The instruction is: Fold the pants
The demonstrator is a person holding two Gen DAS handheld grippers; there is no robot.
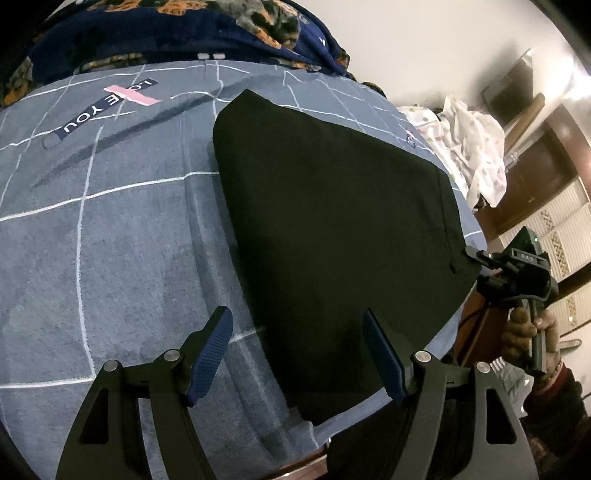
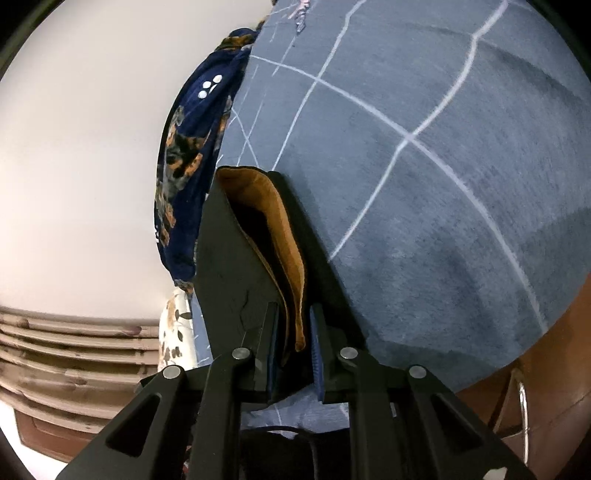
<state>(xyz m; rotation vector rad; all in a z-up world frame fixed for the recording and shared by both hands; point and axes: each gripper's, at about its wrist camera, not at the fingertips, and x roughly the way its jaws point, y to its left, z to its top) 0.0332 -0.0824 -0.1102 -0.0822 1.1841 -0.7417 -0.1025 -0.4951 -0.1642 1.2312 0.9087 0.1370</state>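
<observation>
- Left wrist view: black fabric pants [image 1: 332, 236] lying on the grey-blue bedsheet with a white grid pattern [image 1: 110, 258], already folded into a compact, roughly rectangular block with smooth top and straight edges; judged well along, perhaps one fold or a final tidy left.
- Left gripper [image 1: 297, 354] hovering just above the near edge of the block, blue ribbed pads [image 1: 210, 354] spread wide, nothing between them.
- Right gripper [image 1: 476, 254] seen at the pants' right edge, touching or pinching the hem there.
- Navy floral blanket [image 1: 166, 33] bunched at the far end of the bed; white printed cloth [image 1: 476, 147] heaped off to the right.
- Right wrist view: right gripper [image 2: 293, 347] clenched on the layered edge of the pants [image 2: 229, 266], tan-orange lining [image 2: 273, 236] showing between black layers, that edge raised off the sheet [image 2: 443, 184].
- Judged: a further fold under way on this side.
</observation>
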